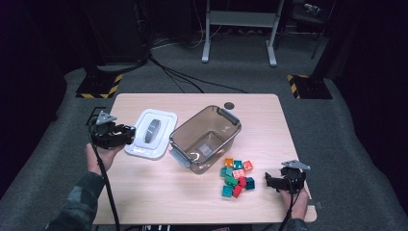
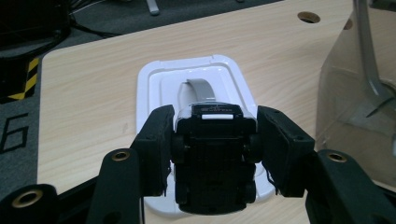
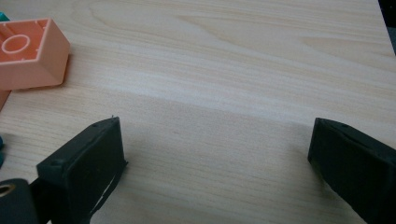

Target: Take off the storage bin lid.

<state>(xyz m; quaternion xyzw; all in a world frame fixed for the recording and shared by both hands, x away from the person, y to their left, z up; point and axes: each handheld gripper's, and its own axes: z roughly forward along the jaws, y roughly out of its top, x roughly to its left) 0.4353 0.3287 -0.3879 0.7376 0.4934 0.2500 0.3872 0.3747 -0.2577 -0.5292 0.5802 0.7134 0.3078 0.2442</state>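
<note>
left gripper (image 2: 212, 140) sat over the white lid (image 2: 159, 81), jaws part open, gripping nothing. right gripper (image 3: 217, 158) was wide open on bare table (image 3: 224, 70), blocks (image 1: 235, 175) just beside.

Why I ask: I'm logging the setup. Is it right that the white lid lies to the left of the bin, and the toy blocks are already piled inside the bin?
Not quite. The white lid does lie left of the bin, but the toy blocks are piled on the table in front of it, not inside; the high view shows this.

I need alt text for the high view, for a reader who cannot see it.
A clear brown bin sits mid-table, a white lid to its left, toy blocks in front. The left claw touches the lid; the right claw waits beside the blocks.
</note>
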